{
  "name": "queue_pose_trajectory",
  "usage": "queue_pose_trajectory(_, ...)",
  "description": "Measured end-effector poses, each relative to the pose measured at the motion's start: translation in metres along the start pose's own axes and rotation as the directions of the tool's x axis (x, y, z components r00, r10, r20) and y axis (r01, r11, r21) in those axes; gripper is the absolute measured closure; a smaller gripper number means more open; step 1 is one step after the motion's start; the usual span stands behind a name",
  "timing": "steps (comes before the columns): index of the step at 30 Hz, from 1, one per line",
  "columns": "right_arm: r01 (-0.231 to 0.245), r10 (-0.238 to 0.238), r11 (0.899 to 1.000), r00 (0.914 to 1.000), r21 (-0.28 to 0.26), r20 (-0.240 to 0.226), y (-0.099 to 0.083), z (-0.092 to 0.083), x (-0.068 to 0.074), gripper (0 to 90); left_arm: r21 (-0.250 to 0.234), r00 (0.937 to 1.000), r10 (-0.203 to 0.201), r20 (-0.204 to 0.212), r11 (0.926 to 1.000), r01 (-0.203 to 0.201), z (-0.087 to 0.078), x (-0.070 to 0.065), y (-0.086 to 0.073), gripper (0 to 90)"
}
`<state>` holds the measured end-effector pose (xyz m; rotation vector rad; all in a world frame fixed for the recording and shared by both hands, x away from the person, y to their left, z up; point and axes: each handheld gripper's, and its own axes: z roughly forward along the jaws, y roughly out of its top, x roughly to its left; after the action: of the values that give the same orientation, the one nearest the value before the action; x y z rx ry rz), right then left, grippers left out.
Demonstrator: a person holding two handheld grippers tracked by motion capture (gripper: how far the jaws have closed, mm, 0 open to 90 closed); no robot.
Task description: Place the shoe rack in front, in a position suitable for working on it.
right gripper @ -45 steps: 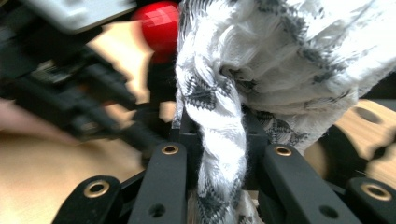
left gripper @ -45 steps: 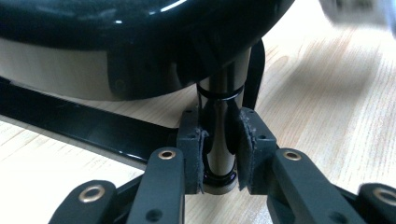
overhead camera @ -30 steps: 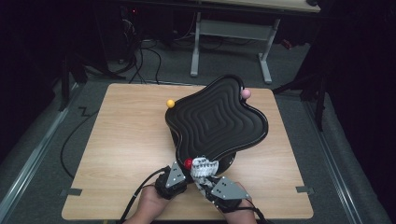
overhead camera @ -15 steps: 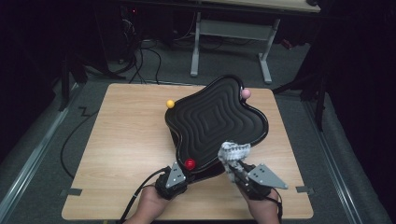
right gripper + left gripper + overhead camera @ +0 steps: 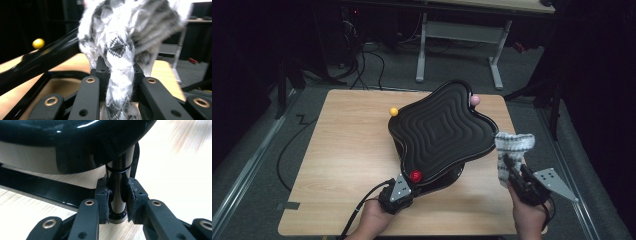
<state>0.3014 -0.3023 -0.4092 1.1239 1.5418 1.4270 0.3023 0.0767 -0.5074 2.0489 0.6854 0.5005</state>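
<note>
Knitted white-and-grey cloth [image 5: 511, 150] bunches up from the right tool [image 5: 513, 172], pinched between its closed jaws at the near right of the wooden surface [image 5: 337, 150], just right of the glossy black ridged tray [image 5: 442, 127]; its upper folds blur in the right gripper view. The left tool [image 5: 404, 187] clamps a smooth dark post [image 5: 117, 192] under the tray's near edge by the red knob [image 5: 415, 176], its base largely hidden beneath the tray.
</note>
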Motion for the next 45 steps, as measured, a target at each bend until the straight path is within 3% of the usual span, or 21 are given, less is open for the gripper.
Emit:
queue_pose_trajectory(5, -0.049, 0.047, 0.998, 0.9973, 0.036, 0.057, -0.007, -0.001, -0.016, 77.2, 0.0, 1.0, -0.002, -0.002, 1.0, 0.002, 0.0, 0.0, 0.0, 73.2)
queue_pose_trajectory(8, -0.054, 0.049, 0.992, 0.9975, 0.111, 0.05, -0.021, 0.01, -0.016, 77.1, 0.002, 1.0, -0.001, -0.003, 1.0, 0.001, 0.0, -0.001, 0.0, 73.1)
queue_pose_trajectory(11, -0.049, 0.047, 0.978, 0.9988, 0.201, 0.015, -0.036, 0.024, -0.007, 76.8, 0.001, 1.0, -0.003, -0.003, 1.0, 0.003, 0.0, -0.001, 0.0, 73.0)
queue_pose_trajectory(15, -0.001, 0.019, 0.953, 0.9982, 0.304, -0.057, -0.055, 0.043, 0.016, 76.2, 0.003, 0.9998, -0.02, 0.001, 0.9998, 0.02, -0.001, 0.0, 0.001, 72.7)
queue_pose_trajectory(19, 0.056, -0.003, 0.927, 0.9899, 0.37, -0.142, -0.069, 0.058, 0.046, 75.1, -0.009, 0.9996, -0.026, 0.011, 0.9996, 0.026, -0.005, 0.0, 0.001, 70.4)
queue_pose_trajectory(23, 0.117, -0.026, 0.906, 0.9749, 0.408, -0.221, -0.078, 0.069, 0.079, 74.1, -0.041, 0.9978, -0.059, 0.031, 0.9973, 0.061, -0.013, 0.001, 0.003, 64.1)
queue_pose_trajectory(28, 0.164, -0.031, 0.882, 0.9553, 0.441, -0.294, -0.087, 0.079, 0.111, 72.2, -0.06, 0.9938, -0.103, 0.041, 0.9926, 0.106, -0.019, 0.001, 0.004, 63.2)
queue_pose_trajectory(31, 0.179, -0.007, 0.87, 0.9365, 0.46, -0.351, -0.094, 0.083, 0.127, 70.0, -0.068, 0.9919, -0.121, 0.039, 0.99, 0.124, -0.02, 0.002, 0.004, 64.4)
queue_pose_trajectory(35, 0.21, -0.006, 0.864, 0.9138, 0.458, -0.406, -0.096, 0.082, 0.144, 61.2, -0.074, 0.9894, -0.142, 0.028, 0.9868, 0.144, -0.021, 0.004, 0.004, 66.8)
queue_pose_trajectory(39, 0.23, -0.04, 0.876, 0.9109, 0.424, -0.411, -0.092, 0.076, 0.146, 56.5, -0.084, 0.9858, -0.166, 0.025, 0.9823, 0.167, -0.022, 0.004, 0.005, 68.4)
queue_pose_trajectory(41, 0.232, -0.053, 0.879, 0.9164, 0.417, -0.397, -0.091, 0.075, 0.144, 57.3, -0.084, 0.9853, -0.169, 0.022, 0.9818, 0.17, -0.02, 0.003, 0.005, 69.9)
queue_pose_trajectory(43, 0.235, -0.058, 0.874, 0.9204, 0.426, -0.387, -0.093, 0.076, 0.143, 61.1, -0.084, 0.9863, -0.164, 0.014, 0.9827, 0.165, -0.02, 0.001, 0.006, 72.4)
queue_pose_trajectory(45, 0.248, -0.06, 0.863, 0.9153, 0.44, -0.398, -0.096, 0.078, 0.146, 67.6, -0.079, 0.9894, -0.145, -0.002, 0.9863, 0.145, -0.02, -0.001, 0.007, 73.2)
